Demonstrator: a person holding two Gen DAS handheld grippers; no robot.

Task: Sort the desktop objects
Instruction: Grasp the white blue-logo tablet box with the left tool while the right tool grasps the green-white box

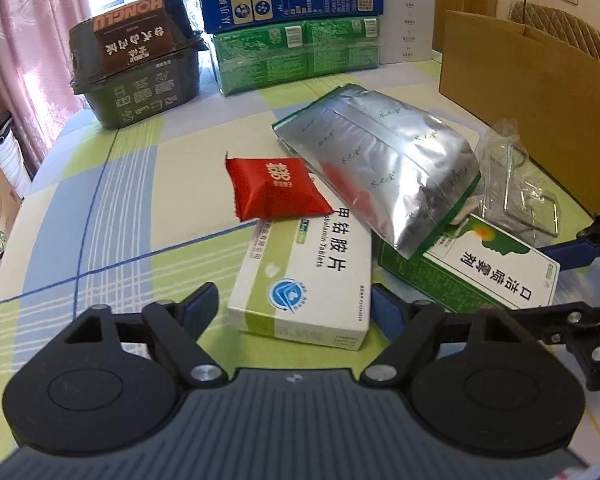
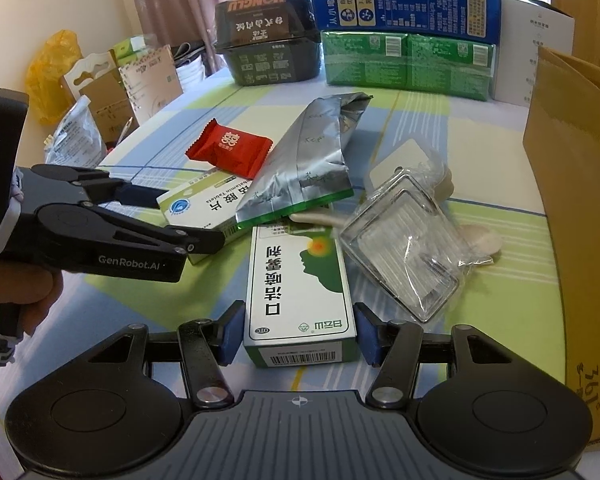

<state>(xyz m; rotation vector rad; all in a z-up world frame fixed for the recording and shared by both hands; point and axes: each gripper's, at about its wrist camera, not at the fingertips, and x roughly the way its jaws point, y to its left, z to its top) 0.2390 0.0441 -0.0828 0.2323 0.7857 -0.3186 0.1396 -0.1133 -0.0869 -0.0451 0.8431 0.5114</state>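
Two flat medicine cartons lie side by side under a crumpled silver foil pouch (image 1: pixel 384 168), which I take as the landmark on the green-and-blue checked tablecloth (image 1: pixel 112 208). On the curtain side of the pouch, the white tablet carton with green trim (image 1: pixel 304 280) sits between the blue pads of the left gripper (image 1: pixel 294 308); the jaws stand part open with a clear gap on one side, so nothing is gripped. On the pouch's near side, the white-and-green spray carton (image 2: pixel 298 284) lies end-on in the right gripper (image 2: pixel 296 332), whose jaws stand about half open, each pad just beside a carton wall; whether they press on it I cannot tell. A red sweet wrapper (image 1: pixel 276 192) touches the pouch on the curtain side, resting on the tablet carton's far end. A clear plastic packet (image 2: pixel 404 248) lies on the opposite side of the pouch, toward the brown cardboard box (image 2: pixel 572 184).
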